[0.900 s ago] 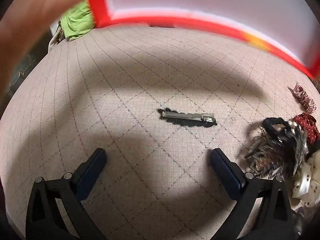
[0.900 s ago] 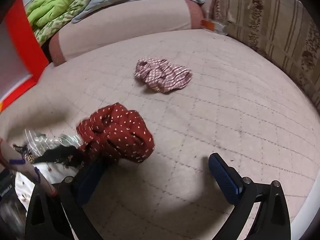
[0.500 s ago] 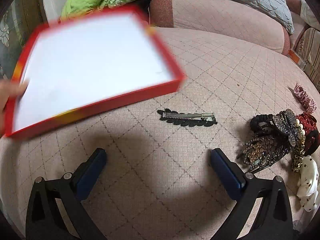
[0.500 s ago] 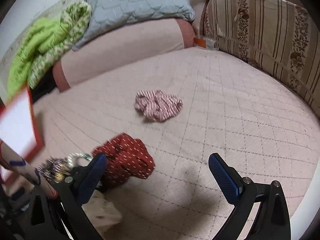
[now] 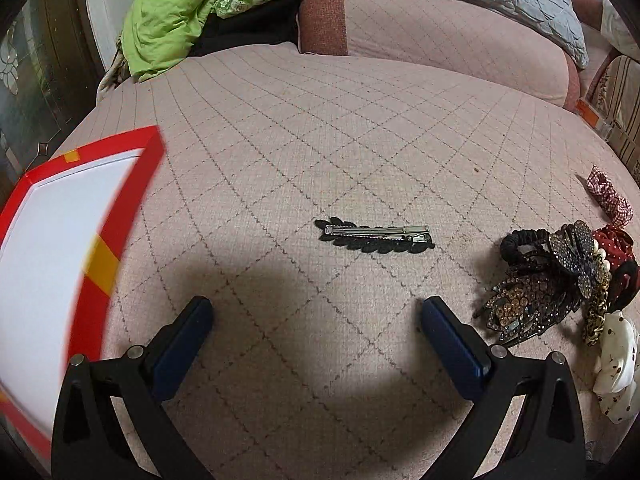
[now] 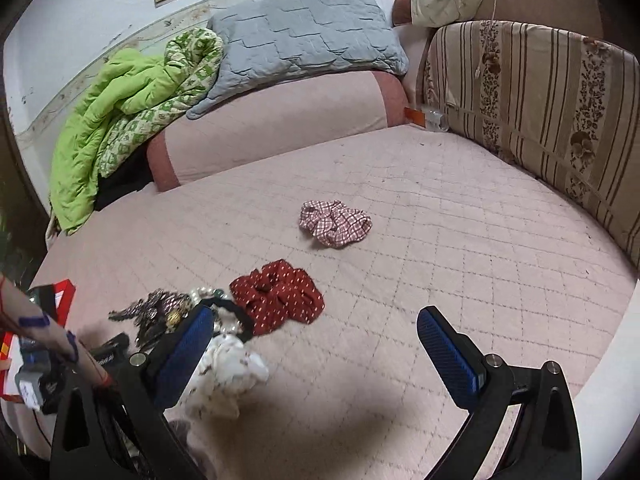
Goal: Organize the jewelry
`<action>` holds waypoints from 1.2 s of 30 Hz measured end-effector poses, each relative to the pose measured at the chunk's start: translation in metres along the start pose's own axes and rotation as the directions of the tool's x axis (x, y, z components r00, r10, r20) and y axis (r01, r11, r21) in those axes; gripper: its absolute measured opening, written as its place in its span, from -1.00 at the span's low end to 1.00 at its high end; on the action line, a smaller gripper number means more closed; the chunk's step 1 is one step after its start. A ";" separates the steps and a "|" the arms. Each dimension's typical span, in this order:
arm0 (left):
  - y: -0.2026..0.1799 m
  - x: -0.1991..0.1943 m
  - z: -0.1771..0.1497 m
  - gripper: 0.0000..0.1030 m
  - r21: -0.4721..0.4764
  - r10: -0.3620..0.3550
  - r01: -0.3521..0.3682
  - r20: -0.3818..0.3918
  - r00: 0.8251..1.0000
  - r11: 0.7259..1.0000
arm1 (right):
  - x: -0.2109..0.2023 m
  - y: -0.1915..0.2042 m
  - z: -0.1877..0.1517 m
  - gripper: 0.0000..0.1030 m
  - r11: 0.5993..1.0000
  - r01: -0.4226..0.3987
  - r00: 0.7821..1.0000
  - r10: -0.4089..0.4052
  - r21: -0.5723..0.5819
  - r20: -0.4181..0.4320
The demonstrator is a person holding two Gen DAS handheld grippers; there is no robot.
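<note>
Slim metal hair clip with black scalloped trim [image 5: 378, 236] lay flat mid-bed on pink quilted bedspread [image 5: 320, 128], apart from tangled pile of rhinestone clips and scrunchies [image 5: 560, 288] toward bed's right edge. Red-rimmed white tray [image 5: 56, 256] blurred at left edge. Left gripper [image 5: 316, 312] spread wide, empty, short of clip. Right gripper [image 6: 314, 332] likewise wide, empty. Risk: thin clip on soft quilt; pads could pinch fabric or skid clip away.
</note>
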State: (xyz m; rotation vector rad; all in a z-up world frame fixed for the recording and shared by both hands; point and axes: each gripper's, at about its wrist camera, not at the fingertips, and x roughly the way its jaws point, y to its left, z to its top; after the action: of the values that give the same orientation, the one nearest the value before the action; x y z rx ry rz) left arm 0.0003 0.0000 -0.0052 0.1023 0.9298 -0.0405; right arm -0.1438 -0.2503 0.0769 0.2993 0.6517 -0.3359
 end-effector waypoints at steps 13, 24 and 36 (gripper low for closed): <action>-0.008 0.001 0.005 1.00 -0.008 -0.017 0.017 0.034 0.999 1.000 | -0.027 0.026 -0.019 1.00 0.991 -0.091 0.996 0.090 -0.102 -0.011; -0.009 -0.002 0.004 1.00 0.041 -0.035 0.040 -0.136 0.990 0.998 | -0.033 0.024 -0.028 1.00 0.980 -0.159 0.987 0.161 -0.120 0.008; -0.005 -0.001 0.006 1.00 0.007 -0.039 0.039 -0.056 0.998 0.999 | -0.042 0.034 -0.035 1.00 0.948 -0.258 0.964 0.265 -0.186 0.014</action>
State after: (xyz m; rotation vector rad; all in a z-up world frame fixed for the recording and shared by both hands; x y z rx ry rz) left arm 0.0047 -0.0060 -0.0013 0.0935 0.9877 -0.0779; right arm -0.1809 -0.1978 0.0828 0.2001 0.5912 -0.0260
